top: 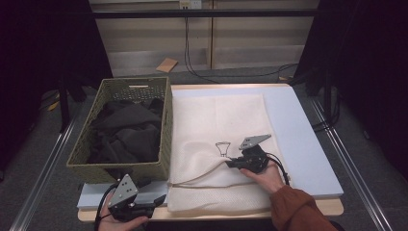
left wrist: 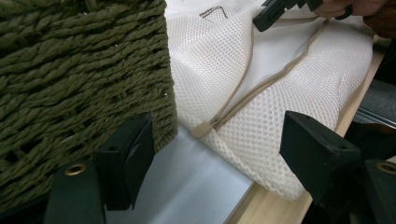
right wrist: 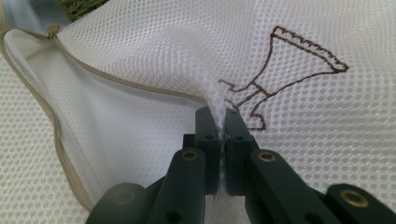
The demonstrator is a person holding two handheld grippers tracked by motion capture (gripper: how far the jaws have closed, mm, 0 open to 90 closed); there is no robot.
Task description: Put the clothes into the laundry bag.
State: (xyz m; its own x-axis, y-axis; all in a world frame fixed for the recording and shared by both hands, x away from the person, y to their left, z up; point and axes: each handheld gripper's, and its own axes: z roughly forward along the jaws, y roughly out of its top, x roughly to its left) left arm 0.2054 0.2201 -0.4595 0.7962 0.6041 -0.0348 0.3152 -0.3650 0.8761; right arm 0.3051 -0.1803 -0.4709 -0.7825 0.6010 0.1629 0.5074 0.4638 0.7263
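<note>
Pale tabletop (top: 308, 144), dark room. White mesh laundry bag (top: 216, 139) lies flat beside a woven basket (top: 166, 130) of dark clothes (top: 127, 132). Right gripper (right wrist: 221, 122): jaws pinched on the bag's upper mesh layer by the unzipped beige-edged mouth. Left gripper (left wrist: 217, 140): jaws wide, empty, near the zipper end. Best to lift gently, keeping one layer only, so the mouth gapes.

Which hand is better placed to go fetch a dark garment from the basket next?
Left. The left gripper is open and free beside the woven basket of dark clothes, while the right gripper is shut on the mesh laundry bag, lifting its opening.
</note>
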